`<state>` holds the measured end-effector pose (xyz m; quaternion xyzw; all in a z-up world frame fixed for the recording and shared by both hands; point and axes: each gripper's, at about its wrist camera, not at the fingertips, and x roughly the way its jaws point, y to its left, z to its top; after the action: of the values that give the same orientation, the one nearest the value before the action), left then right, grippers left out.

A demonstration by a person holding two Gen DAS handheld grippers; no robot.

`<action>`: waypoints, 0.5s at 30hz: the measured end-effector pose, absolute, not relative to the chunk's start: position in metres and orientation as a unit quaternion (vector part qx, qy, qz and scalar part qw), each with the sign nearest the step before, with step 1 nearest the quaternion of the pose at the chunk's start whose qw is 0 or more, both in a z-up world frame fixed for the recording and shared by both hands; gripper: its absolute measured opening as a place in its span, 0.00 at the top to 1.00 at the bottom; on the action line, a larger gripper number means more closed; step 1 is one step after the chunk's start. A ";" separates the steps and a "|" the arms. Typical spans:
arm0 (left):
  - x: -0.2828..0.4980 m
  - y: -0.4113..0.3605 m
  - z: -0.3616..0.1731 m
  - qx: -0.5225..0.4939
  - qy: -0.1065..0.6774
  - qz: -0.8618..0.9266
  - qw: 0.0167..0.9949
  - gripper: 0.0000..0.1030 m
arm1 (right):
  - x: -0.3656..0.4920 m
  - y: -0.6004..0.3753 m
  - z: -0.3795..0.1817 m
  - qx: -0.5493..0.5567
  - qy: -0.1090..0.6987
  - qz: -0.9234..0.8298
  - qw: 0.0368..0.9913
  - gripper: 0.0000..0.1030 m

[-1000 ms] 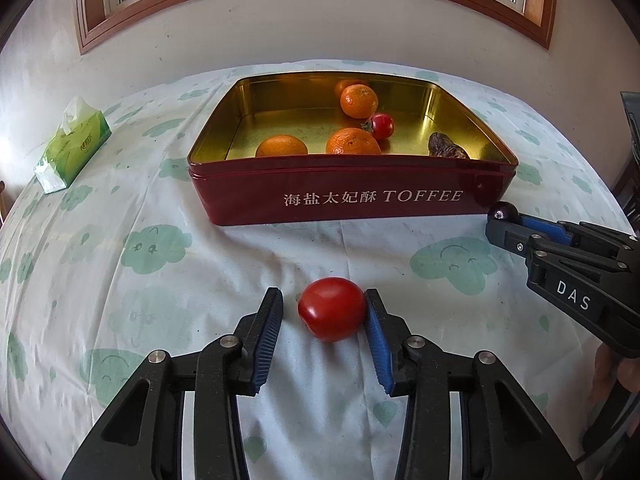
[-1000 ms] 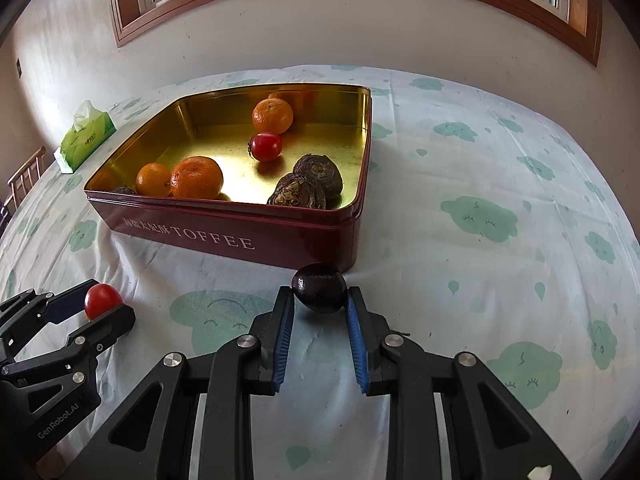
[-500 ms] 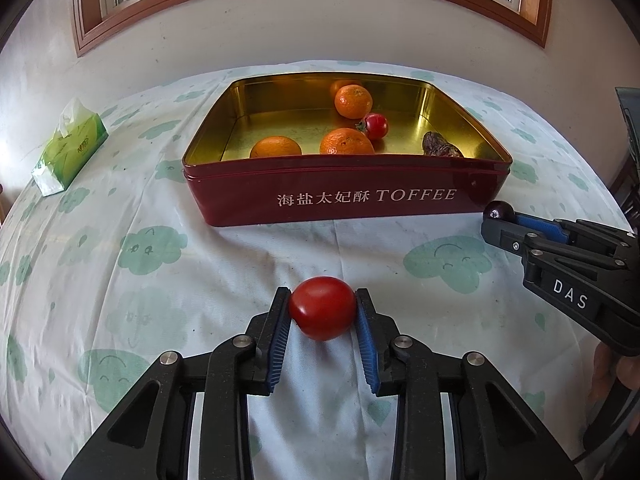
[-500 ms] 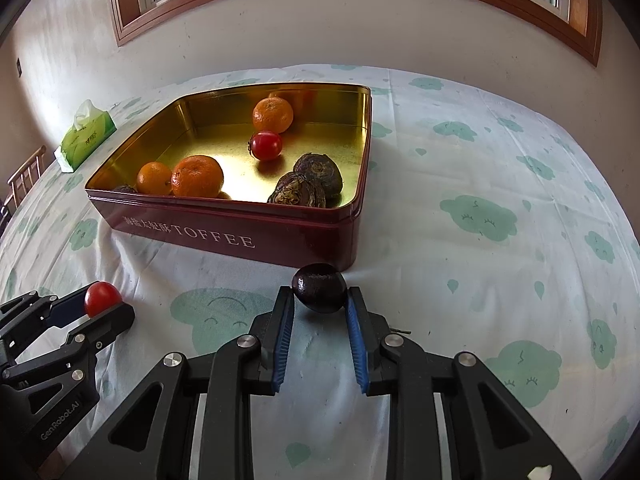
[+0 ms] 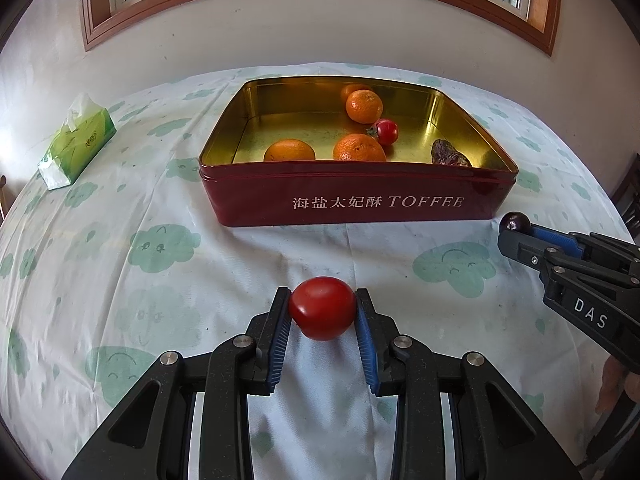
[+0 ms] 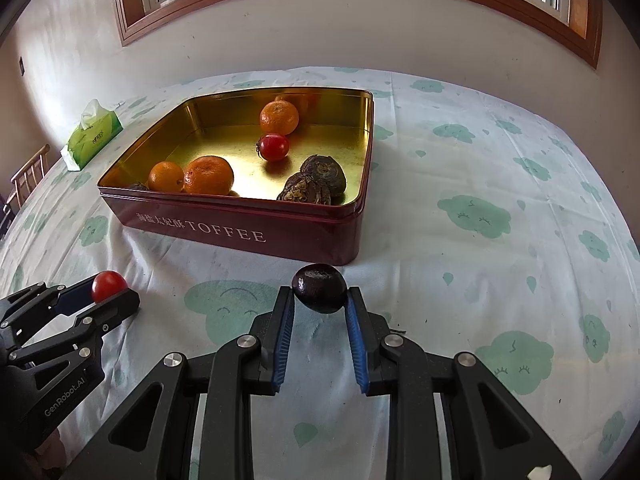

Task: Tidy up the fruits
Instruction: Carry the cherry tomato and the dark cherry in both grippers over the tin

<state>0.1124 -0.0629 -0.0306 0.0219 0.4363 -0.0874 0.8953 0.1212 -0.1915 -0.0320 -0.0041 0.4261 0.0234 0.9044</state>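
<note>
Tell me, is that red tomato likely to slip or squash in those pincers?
The tomato looks smooth and glossy, so it could slip. It is round, so it would probably roll if dropped on the cloth. The left gripper pinches its sides without visibly denting it, so it seems fairly firm.

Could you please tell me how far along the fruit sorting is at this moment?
Done: three oranges, a small red tomato and two brown scaly fruits lie in the red toffee tin. In hand: the left gripper clamps a red tomato; the right gripper clamps a dark purple round fruit. Left: placing both in the tin.
</note>
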 end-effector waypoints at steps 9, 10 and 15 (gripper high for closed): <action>0.107 -0.056 -0.021 0.016 0.428 -0.082 0.900 0.69 | 0.107 -0.192 -0.021 0.000 0.419 0.025 0.908 0.76; 0.106 -0.055 -0.019 0.016 0.427 -0.081 0.901 0.69 | 0.106 -0.191 -0.019 0.000 0.418 0.026 0.908 0.76; 0.101 -0.051 -0.011 0.013 0.419 -0.079 0.904 0.69 | 0.097 -0.190 -0.011 0.000 0.410 0.028 0.911 0.76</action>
<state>0.1014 -0.0514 -0.0111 0.0128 0.4190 -0.0787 0.9045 0.0972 -0.1900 -0.0110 0.0005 0.4104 0.0279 0.9115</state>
